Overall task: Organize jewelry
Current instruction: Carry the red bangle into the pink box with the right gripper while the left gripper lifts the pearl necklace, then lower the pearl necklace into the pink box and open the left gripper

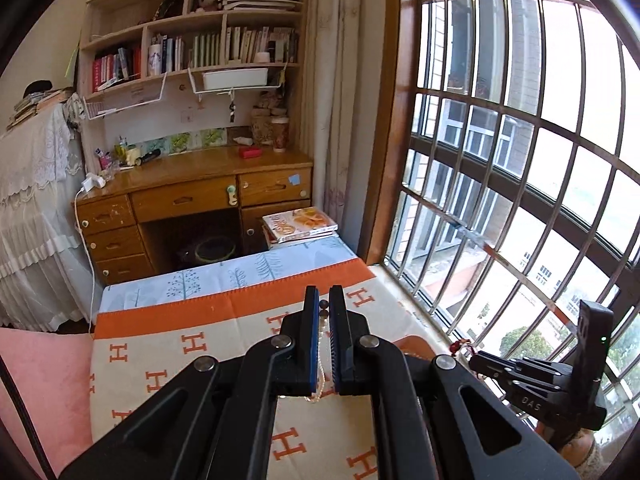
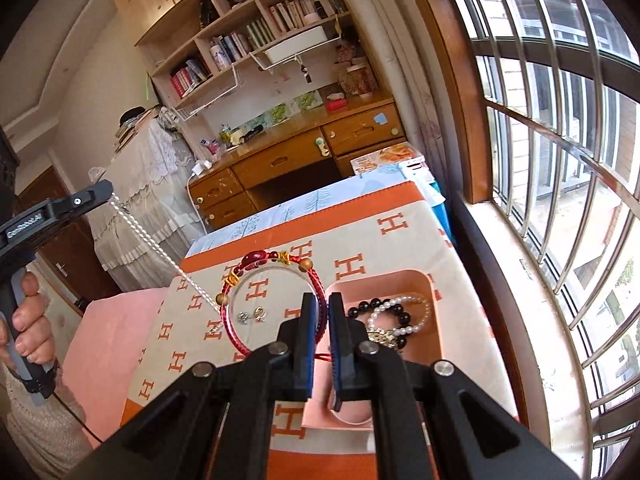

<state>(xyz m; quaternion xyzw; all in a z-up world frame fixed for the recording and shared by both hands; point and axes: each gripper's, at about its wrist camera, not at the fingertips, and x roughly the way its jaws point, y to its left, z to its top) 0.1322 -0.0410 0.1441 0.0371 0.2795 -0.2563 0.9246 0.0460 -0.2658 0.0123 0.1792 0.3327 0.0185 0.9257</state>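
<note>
Left gripper [image 1: 324, 300] raised above the blanket [image 1: 224, 344], jaws pinched nearly together on a pearl strand [image 1: 322, 330], small pale beads and a couple of dark ones showing in the narrow gap between the blue pads. Seen from the right wrist, the same strand [image 2: 160, 250] stretched taut as a thin white line from the left gripper [image 2: 105, 189] at the left edge down to the orange-and-cream blanket [image 2: 360, 248], its lower end close to a small silver clasp or charm on the cloth, contact there unclear. Hand [image 2: 30, 320] wrapped around the left gripper's handle. Right gripper [image 2: 323, 300] likewise closed down tight, clamped on a red cord bracelet [image 2: 256, 264], held up off the blanket as an open ring, with a red carved bead, gold knots and wooden beads along its top. Through the ring, a few small silver rings [image 2: 252, 315] lying loose on the blanket. Just right of the fingers, a pink tray [image 2: 434, 312] resting on the blanket beside the window, holding a white pearl bracelet [image 2: 416, 314], a black bead bracelet [image 2: 370, 304] and a gold piece [image 2: 382, 337] bunched together. Behind, a wooden desk [image 1: 192, 176] under bookshelves.
</note>
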